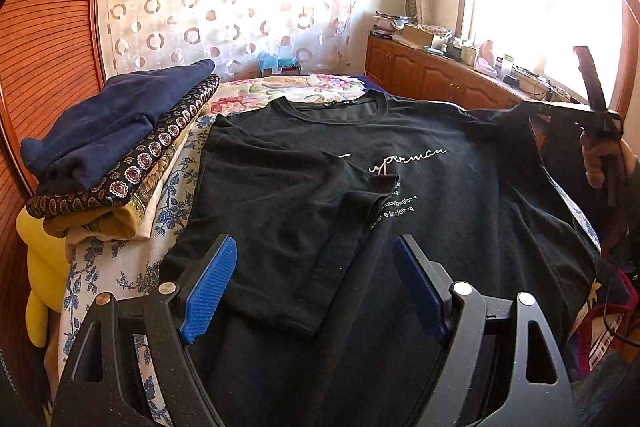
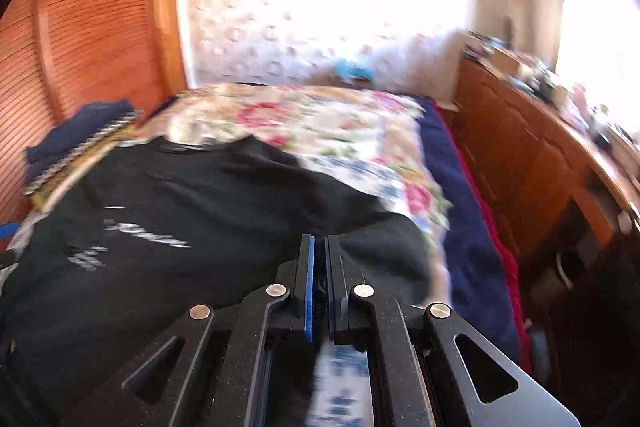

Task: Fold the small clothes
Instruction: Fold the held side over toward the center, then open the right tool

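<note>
A black T-shirt [image 1: 440, 195] with white lettering lies chest-up across a floral bedspread [image 1: 132, 267], filling the centre of the left wrist view, its collar toward the top of the frame. One sleeve side is already turned in over the chest, left of centre, covering the start of the printed word. The left gripper [image 1: 312, 287], at the bottom of that view, hangs over the shirt's lower part with its blue pads spread wide and nothing between them.

At the right edge of the same frame, the right gripper [image 1: 600, 119] holds the other sleeve lifted off the bed, the fabric stretched up to it. In the blurred right wrist view, the right gripper's jaws are pressed together near the bottom centre, a thin fold of black cloth seemingly pinched between the pads.

The step in hand appears to be the second sleeve fold, matching the one already made. The next move likely calls for carrying the lifted sleeve toward the middle of the shirt and laying it flat, without dragging the body out of square, before letting go.

A stack of folded clothes [image 1: 116, 155], navy on top, sits at the middle left, beside the shirt.
</note>
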### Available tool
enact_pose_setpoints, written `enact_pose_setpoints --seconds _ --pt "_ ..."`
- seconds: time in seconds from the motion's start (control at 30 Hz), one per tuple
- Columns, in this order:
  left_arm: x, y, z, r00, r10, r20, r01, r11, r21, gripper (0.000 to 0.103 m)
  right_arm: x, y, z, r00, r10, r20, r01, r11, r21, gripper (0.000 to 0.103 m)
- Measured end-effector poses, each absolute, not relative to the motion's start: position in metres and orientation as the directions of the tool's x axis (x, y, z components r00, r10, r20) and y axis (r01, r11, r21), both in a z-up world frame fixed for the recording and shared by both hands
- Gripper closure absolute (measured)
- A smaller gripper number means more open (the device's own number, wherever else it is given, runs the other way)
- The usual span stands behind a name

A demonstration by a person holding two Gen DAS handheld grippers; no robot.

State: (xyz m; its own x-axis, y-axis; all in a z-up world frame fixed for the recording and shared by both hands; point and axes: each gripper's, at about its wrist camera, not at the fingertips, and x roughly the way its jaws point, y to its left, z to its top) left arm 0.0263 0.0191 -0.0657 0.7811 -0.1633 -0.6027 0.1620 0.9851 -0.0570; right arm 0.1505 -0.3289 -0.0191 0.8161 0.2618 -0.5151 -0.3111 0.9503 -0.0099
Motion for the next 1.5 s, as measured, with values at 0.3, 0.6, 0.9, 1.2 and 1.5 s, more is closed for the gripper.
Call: enact_pose_setpoints --seconds 0.3,0.6,0.9,1.2,1.5 --pt "0.022 0.013 -0.067 0.787 -0.176 -0.592 0.168 0.983 -0.068 0.021 0.131 -0.321 -0.035 0.741 0.372 -0.559 -0.387 0.917 0.099 0.056" --pt "0.019 0.004 -0.064 0.828 -0.177 -0.532 0.167 0.984 -0.067 0.021 0.165 -0.377 -0.064 0.745 0.188 -0.640 -0.153 0.982 0.111 0.056" --pt "0.019 -0.003 -0.068 0.806 -0.220 -0.550 0.207 0.974 -0.086 0.021 0.200 -0.373 -0.075 0.717 0.154 -0.679 -0.086 0.987 0.133 0.047" --pt "0.018 -0.006 -0.068 0.806 -0.211 -0.553 0.205 0.976 -0.073 0.021 0.208 -0.357 -0.066 0.727 0.070 -0.683 -0.130 0.991 -0.037 0.086" --pt "0.021 0.001 -0.067 0.813 -0.191 -0.551 0.175 0.981 -0.082 0.021 0.183 -0.334 -0.019 0.806 0.134 -0.577 -0.211 0.975 -0.069 0.094"
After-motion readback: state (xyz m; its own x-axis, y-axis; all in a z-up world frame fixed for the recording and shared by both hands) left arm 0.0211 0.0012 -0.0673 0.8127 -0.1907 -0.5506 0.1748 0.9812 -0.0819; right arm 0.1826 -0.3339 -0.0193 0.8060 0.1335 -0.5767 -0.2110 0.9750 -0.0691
